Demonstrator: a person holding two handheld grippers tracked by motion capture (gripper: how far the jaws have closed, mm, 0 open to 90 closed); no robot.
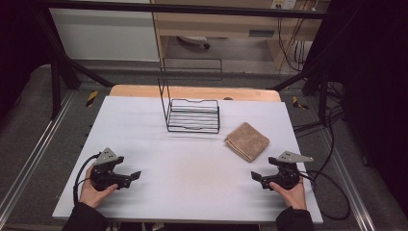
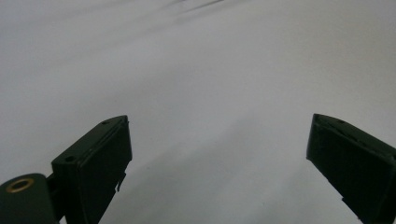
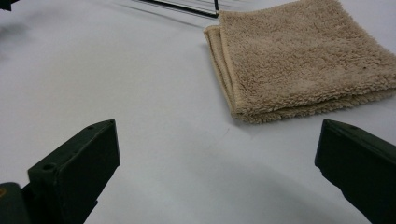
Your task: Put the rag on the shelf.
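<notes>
A folded tan towel (image 1: 247, 140) lies on the white table (image 1: 187, 163), right of centre; in the right gripper view the towel (image 3: 299, 60) lies flat just beyond the jaws. A black wire rack (image 1: 193, 114) stands at the back middle, and its base edge (image 3: 187, 8) shows beside the towel. My left gripper (image 1: 135, 175) rests near the front left corner, open, with bare tabletop between its jaws (image 2: 219, 154). Near the front right, my right gripper (image 1: 255, 176) is open too, a short way in front of the towel, holding nothing.
A wooden board (image 1: 195, 92) sticks out behind the table's far edge. Black cables (image 1: 332, 192) trail off the right side. A black frame and metal rails (image 1: 29, 159) surround the table. Bare tabletop stretches between the two grippers.
</notes>
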